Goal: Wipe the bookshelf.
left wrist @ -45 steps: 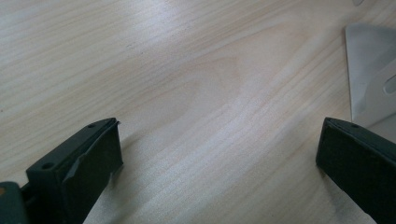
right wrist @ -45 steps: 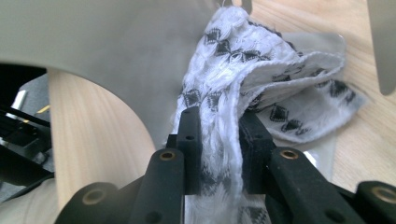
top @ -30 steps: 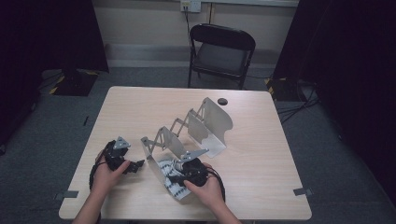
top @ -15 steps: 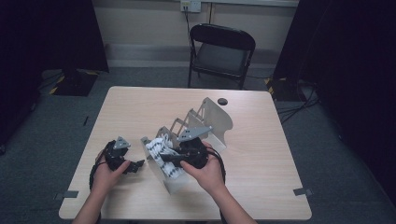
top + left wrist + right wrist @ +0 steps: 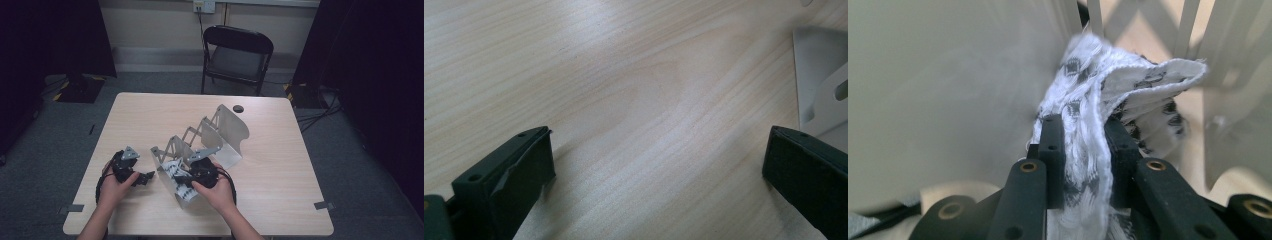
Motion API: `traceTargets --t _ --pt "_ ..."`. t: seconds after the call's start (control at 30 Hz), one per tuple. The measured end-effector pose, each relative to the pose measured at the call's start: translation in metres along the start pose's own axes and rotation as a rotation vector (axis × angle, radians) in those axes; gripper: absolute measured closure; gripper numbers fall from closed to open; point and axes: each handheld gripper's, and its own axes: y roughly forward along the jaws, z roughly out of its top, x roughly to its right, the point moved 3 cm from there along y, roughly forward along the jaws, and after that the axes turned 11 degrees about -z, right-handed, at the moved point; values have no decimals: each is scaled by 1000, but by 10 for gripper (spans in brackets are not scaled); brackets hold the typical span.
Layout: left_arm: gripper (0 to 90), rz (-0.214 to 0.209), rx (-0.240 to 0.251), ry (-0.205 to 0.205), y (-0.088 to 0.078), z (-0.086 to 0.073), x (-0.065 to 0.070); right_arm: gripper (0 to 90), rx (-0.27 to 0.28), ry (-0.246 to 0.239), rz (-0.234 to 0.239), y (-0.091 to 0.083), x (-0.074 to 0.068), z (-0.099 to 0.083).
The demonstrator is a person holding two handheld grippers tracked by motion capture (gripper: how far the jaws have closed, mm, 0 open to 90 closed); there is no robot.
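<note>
A white cloth with a black pattern (image 5: 1128, 85) is pinched between the two black jaws of my right gripper (image 5: 1083, 150), bunched and folded over at its top. Seen from the high view, my right gripper (image 5: 182, 176) holds that cloth (image 5: 173, 169) at the near end of a silver folding metal rack (image 5: 225, 130), against its front panel (image 5: 948, 75). My left gripper (image 5: 148, 177) rests on the table to the left of the rack, jaws wide apart. Between them my left gripper (image 5: 659, 165) has nothing but bare wood, with a corner of the rack (image 5: 819, 75) at the right.
The light wooden table (image 5: 150, 120) carries a small black round object (image 5: 238, 108) near its far edge. A black folding chair (image 5: 237, 55) stands beyond the table. Dark curtains hang on both sides.
My right hand has lifted the cloth from the table in front of the rack up and leftward to the rack's near end. The left hand has stayed where it was.
</note>
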Motion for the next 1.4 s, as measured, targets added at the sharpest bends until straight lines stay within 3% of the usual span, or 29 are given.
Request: traceTargets --t 0.23,0.37,0.57,0.8,0.9,0.97,1.13,1.4 --pt "0 0 0 1 0 0 0 717 -55 -6 -24 16 3 -23" --pt "0 0 0 0 0 0 0 633 -75 -20 -69 18 2 -30" --pt "0 0 0 0 0 0 0 434 -49 15 -112 12 5 -32" --pt "0 0 0 1 0 0 0 330 -65 -11 -161 19 -1 -40" --pt "0 0 -1 1 0 0 0 377 -61 -26 -176 23 -1 -44" --pt "0 0 0 1 0 0 0 560 -70 -47 -172 22 -1 -44" --pt "0 0 0 1 0 0 0 738 -106 -35 -143 21 -4 -42" --pt "0 1 0 1 0 0 0 785 -88 -37 -112 12 -8 -35"
